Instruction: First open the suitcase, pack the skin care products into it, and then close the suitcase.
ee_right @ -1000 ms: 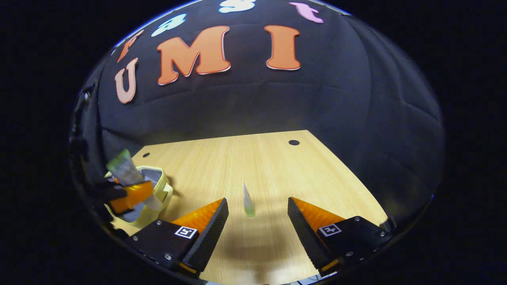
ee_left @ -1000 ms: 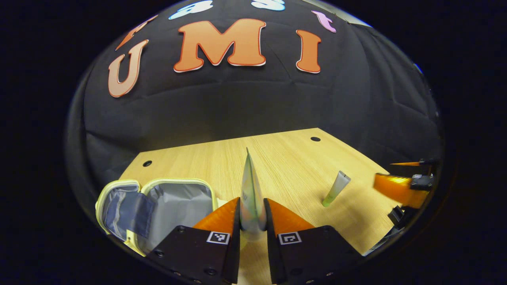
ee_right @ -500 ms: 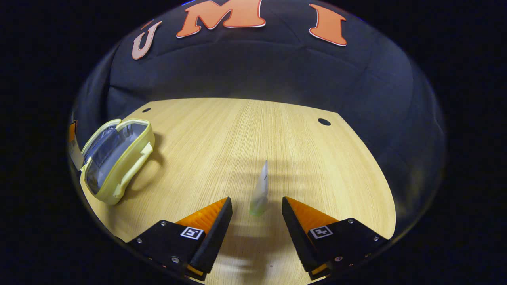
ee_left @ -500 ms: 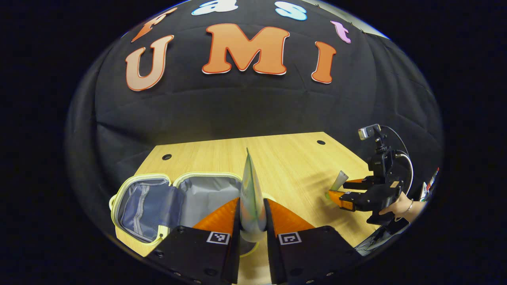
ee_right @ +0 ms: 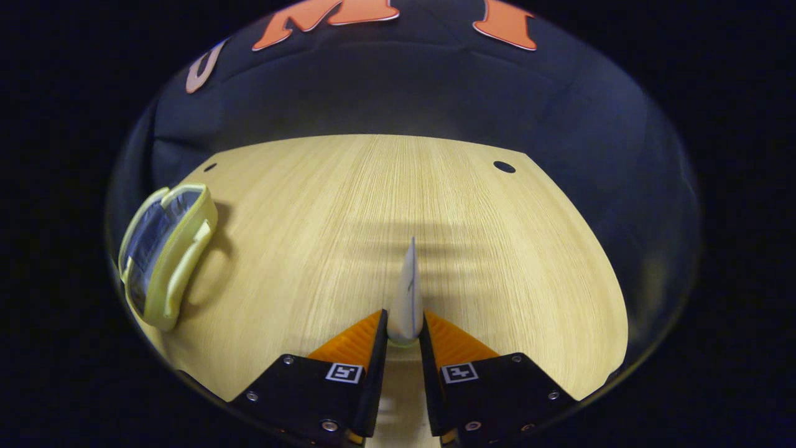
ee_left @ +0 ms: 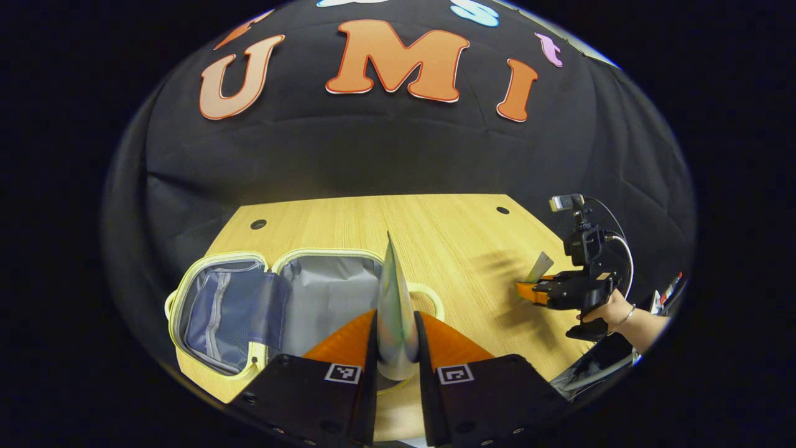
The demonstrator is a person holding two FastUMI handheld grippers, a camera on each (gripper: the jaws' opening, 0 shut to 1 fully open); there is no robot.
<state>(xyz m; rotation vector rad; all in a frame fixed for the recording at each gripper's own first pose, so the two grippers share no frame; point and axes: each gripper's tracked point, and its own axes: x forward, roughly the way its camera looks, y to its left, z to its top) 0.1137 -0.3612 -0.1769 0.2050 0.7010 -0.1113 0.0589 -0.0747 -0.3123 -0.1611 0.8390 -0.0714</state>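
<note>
suitcase (ee_right: 163, 252) cut off, tube (ee_left: 396, 311) base hidden

Left gripper view close above open suitcase (ee_left: 280, 298), facing booth wall across wooden table (ee_left: 448, 236), right gripper view low over table right of suitcase (ee_right: 165, 249), both sharing suitcase and tabletop.

Light wood table (ee_left: 435, 230) w/ vertical grain fills lower-mid frame, small dark holes (ee_right: 504, 167) near back corners; black cloth wall (ee_left: 398, 155) behind, creased, dim light.

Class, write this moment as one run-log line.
suitcase: open | left gripper: shut on tube | right gripper: shut on second tube
</note>
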